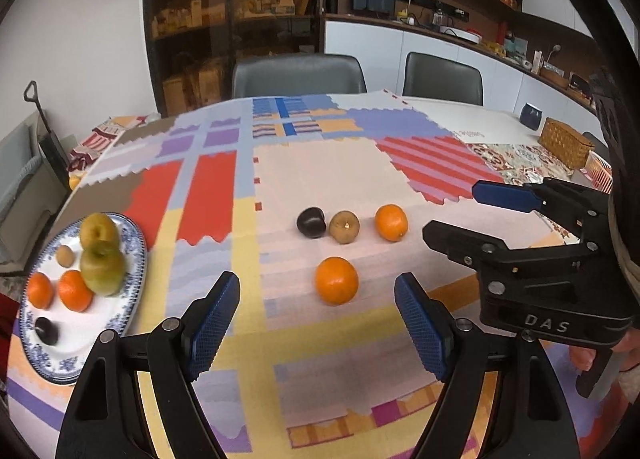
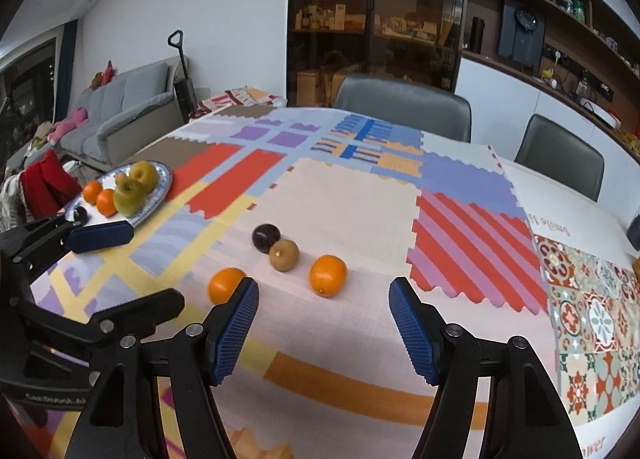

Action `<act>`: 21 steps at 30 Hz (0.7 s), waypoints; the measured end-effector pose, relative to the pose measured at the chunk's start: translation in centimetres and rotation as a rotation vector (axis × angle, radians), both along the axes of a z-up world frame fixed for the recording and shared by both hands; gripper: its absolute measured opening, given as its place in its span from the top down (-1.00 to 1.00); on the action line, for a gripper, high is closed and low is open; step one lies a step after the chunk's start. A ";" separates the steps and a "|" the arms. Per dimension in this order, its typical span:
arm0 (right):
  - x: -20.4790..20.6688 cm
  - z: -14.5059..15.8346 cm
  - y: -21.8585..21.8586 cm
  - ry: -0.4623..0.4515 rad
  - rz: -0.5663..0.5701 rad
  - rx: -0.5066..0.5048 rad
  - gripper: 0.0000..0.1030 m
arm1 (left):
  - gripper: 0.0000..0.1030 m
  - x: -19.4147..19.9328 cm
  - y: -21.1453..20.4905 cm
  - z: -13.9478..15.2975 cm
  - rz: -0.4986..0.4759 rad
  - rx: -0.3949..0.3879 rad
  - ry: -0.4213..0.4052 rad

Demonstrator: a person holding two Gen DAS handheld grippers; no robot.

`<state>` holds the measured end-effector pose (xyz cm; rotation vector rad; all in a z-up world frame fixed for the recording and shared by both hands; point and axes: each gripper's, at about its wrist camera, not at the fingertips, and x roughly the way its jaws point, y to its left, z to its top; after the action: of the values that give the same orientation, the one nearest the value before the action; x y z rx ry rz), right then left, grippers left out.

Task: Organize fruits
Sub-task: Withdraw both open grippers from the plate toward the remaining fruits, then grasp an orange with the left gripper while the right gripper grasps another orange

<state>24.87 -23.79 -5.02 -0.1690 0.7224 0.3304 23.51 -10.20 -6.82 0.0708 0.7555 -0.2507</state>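
Observation:
Loose on the patchwork cloth lie a near orange (image 1: 336,281) (image 2: 225,284), a far orange (image 1: 391,222) (image 2: 327,275), a brown kiwi (image 1: 344,226) (image 2: 284,255) and a dark plum (image 1: 311,222) (image 2: 265,237). A blue-patterned plate (image 1: 136,255) (image 2: 163,183) at the left holds two green apples, two oranges, a kiwi and a plum. My left gripper (image 1: 318,323) is open and empty, just short of the near orange. My right gripper (image 2: 324,327) is open and empty, short of the far orange; it also shows in the left wrist view (image 1: 454,215).
Two grey chairs (image 1: 298,75) (image 1: 442,79) stand behind the table. A wicker basket (image 1: 566,141), a pink crate (image 1: 599,171) and a dark jar (image 1: 531,115) sit at the far right. A sofa (image 2: 120,119) is off to the left.

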 end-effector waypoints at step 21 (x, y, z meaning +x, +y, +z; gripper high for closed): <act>5.6 -4.9 0.7 0.138 0.018 -0.003 0.12 | 0.12 4.2 -0.7 -3.7 -0.034 -0.096 0.161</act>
<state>30.44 -23.08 -9.94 -0.1565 0.8580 0.3602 27.72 -10.91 -10.52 -0.0277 0.9020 -0.3276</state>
